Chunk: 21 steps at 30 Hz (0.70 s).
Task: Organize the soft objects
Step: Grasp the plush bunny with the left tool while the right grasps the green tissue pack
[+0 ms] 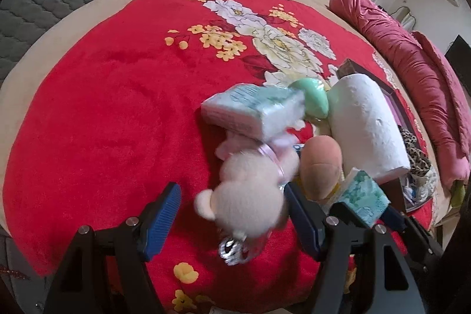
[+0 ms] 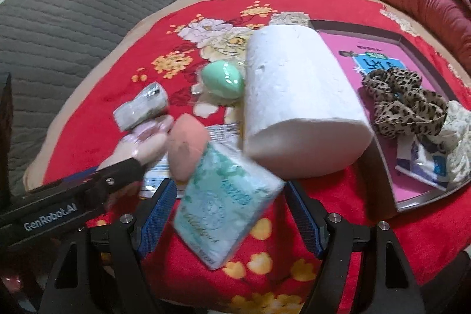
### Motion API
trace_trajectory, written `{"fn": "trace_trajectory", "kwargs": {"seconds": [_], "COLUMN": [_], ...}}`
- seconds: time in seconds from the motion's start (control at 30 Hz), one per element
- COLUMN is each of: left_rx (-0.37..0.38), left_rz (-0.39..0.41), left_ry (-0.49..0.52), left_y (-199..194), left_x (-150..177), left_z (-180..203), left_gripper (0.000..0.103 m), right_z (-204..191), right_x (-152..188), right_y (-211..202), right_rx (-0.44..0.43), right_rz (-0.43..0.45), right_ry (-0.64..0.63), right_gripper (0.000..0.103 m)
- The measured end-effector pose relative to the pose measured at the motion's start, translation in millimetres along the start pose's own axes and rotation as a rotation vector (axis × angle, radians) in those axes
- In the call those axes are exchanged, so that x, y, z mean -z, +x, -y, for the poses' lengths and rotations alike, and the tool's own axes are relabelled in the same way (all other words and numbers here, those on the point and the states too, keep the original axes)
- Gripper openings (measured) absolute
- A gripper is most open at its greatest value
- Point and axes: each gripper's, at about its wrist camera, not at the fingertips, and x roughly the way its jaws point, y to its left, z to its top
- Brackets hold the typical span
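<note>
Right between the spread fingers of the left gripper (image 1: 234, 217) sits the plush bear (image 1: 250, 193), head toward the wrist and body running away along the fingers, so its long axis lines up with the jaws rather than across them. Those jaws are wide apart and gripping nothing; the far pad looks close to the bear's side, though I can't tell if it touches. Over at the right gripper (image 2: 231, 217) it's the same deal: jaws wide, nothing clamped, with the teal tissue pack (image 2: 226, 205) lying tilted between the pads, long side slanting across the gap (it might get pinched corner-wise). Just beyond that pack are the peach sponge (image 2: 187, 146) and the white roll (image 2: 297, 105). I'd guess each hand takes the thing nearest it.
</note>
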Motion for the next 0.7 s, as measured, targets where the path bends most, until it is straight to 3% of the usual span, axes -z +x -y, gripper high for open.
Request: {"fn": "trace_trajectory", "kwargs": {"seconds": [0.07, 0.2, 0.6, 0.7], "left_rx": [-0.011, -0.01, 0.045, 0.043], "left_rz": [-0.002, -0.008, -0.004, 0.011], "left_ry": [0.0, -0.008, 0.059, 0.076], "left_y": [2, 6, 20, 21], "left_x": [0, 2, 4, 4], "left_z": [0, -1, 1, 3], "left_gripper": [0.072, 0.072, 0.072, 0.062], "right_z": [4, 5, 25, 29], "right_x": [0, 0, 3, 4], "right_y": [2, 3, -17, -24], "right_rx": [-0.006, -0.042, -0.113, -0.113], "right_rz": [-0.003, -0.006, 0.003, 0.015], "right_ry": [0.002, -0.029, -0.007, -0.012], "right_gripper": [0.065, 0.053, 0.04, 0.04]}}
